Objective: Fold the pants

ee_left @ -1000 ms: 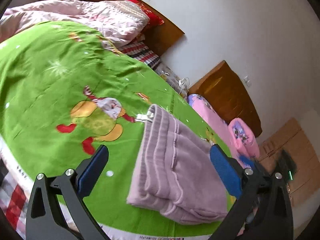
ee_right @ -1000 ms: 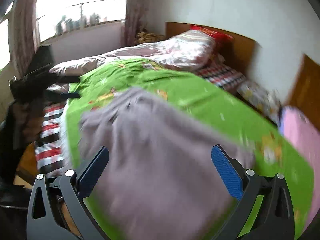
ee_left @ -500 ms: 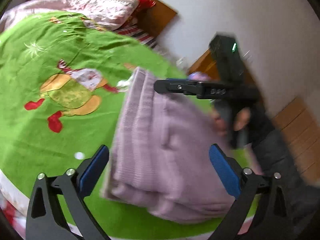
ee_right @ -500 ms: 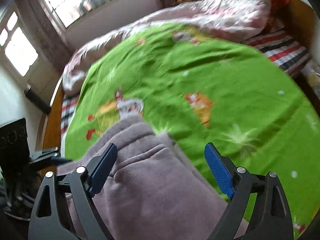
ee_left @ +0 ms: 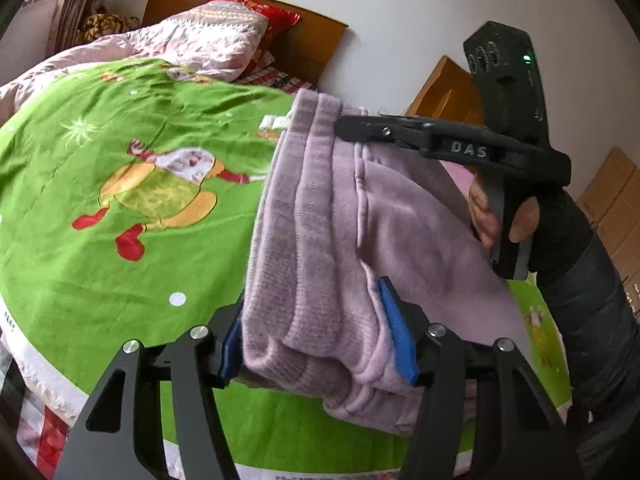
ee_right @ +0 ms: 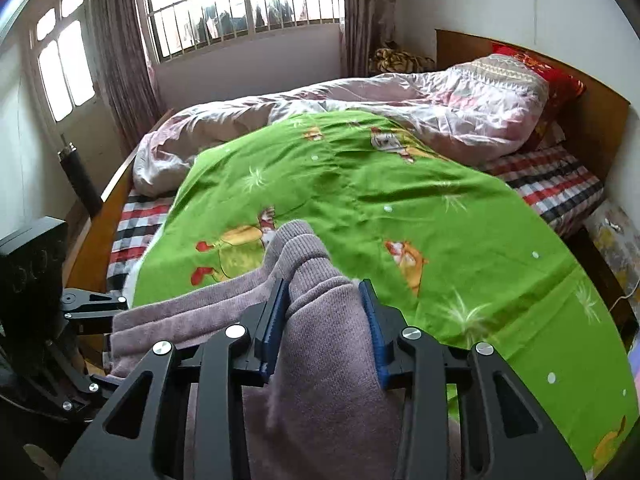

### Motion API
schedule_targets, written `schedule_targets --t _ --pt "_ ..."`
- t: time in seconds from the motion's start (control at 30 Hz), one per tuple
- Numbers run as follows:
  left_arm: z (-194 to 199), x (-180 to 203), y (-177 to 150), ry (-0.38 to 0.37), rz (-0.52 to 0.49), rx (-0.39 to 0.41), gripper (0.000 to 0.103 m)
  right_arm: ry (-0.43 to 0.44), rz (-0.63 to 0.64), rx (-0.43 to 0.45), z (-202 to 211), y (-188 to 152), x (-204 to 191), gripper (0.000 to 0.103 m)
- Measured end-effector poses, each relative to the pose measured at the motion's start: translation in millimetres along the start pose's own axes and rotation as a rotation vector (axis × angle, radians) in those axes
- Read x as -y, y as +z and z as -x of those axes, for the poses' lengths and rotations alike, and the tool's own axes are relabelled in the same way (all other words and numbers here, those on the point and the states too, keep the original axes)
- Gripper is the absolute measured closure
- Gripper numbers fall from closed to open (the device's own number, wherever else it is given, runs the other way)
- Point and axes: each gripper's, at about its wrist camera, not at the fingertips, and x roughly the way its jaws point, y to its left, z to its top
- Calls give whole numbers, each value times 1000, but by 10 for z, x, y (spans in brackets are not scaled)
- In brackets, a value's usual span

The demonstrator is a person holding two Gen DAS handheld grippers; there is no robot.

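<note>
Both hand-held grippers, left (ee_left: 320, 340) and right (ee_right: 324, 320), pinch the folded pants' (ee_left: 332, 220) thick edge above the green blanket (ee_left: 120, 152).

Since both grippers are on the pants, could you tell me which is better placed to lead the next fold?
Probably the right gripper: it clamps the pants' far waistband corner, while the left gripper pins the near end.

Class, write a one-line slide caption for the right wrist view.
Right gripper clamps a bunched fold of mauve pants above a green blanket on the bed.
</note>
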Motion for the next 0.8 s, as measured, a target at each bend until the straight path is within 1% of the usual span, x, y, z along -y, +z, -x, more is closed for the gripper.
schedule_targets --t 0.03,0.07,0.1,0.13,0.2,0.23,0.27,0.3,0.33,0.37,0.4,0.43,0.47,0.5,0.57,0.6,0.63,0.7,0.73,0.77,0.8 --pt "-26 -36 4 -4 15 -3 42 -16 -15 -30 -148 -25 31 65" --pt "-51 -83 10 -15 37 -9 37 -28 -33 -54 -281 -41 48 63" --pt "-68 -118 19 -18 49 -18 29 -43 -59 -74 -388 -49 83 56" --pt "-83 -168 28 -8 67 -29 24 -35 -97 -95 -472 -29 134 35" --pt "-91 -229 67 -15 87 -41 18 -79 -151 -106 -463 10 211 13" --pt "-72 -215 75 1 92 -48 16 -60 -179 -90 -374 19 254 13" --pt "-35 -152 116 47 80 -46 15 -33 -201 -63 -262 13 282 14" --pt "41 -51 165 95 51 -22 16 -18 -224 -23 -100 -10 312 14" --pt "129 48 200 126 18 13 16 -19 -242 26 141 -64 367 14" --pt "284 246 293 162 -54 88 16 -37 -244 61 362 -137 410 14" --pt "364 369 346 175 -93 129 13 -70 -239 88 565 -230 467 14" --pt "452 558 447 171 -152 183 11 -126 -232 110 809 -382 576 14" --pt "464 702 532 133 -194 200 4 -165 -233 112 963 -519 681 14" --pt "426 841 602 78 -231 186 2 -200 -247 107 1103 -673 814 14" --pt "196 1086 761 -32 -299 123 2 -271 -358 89 1362 -1069 1194 17" --pt "-1 1224 854 -71 -327 72 2 -294 -421 82 1455 -1259 1341 22" --pt "-237 1358 959 -110 -354 6 2 -324 -510 65 1537 -1503 1493 23" --pt "-655 1548 1129 -190 -399 -99 2 -336 -593 43 1621 -1812 1579 23" --pt "-874 1642 1209 -212 -420 -147 3 -313 -624 50 1661 -1962 1545 23" --pt "-1205 1791 1299 -244 -448 -255 6 -283 -661 62 1688 -2075 1484 24" --pt "-1482 1917 1351 -295 -460 -364 20 -254 -701 70 1708 -2168 1403 24"
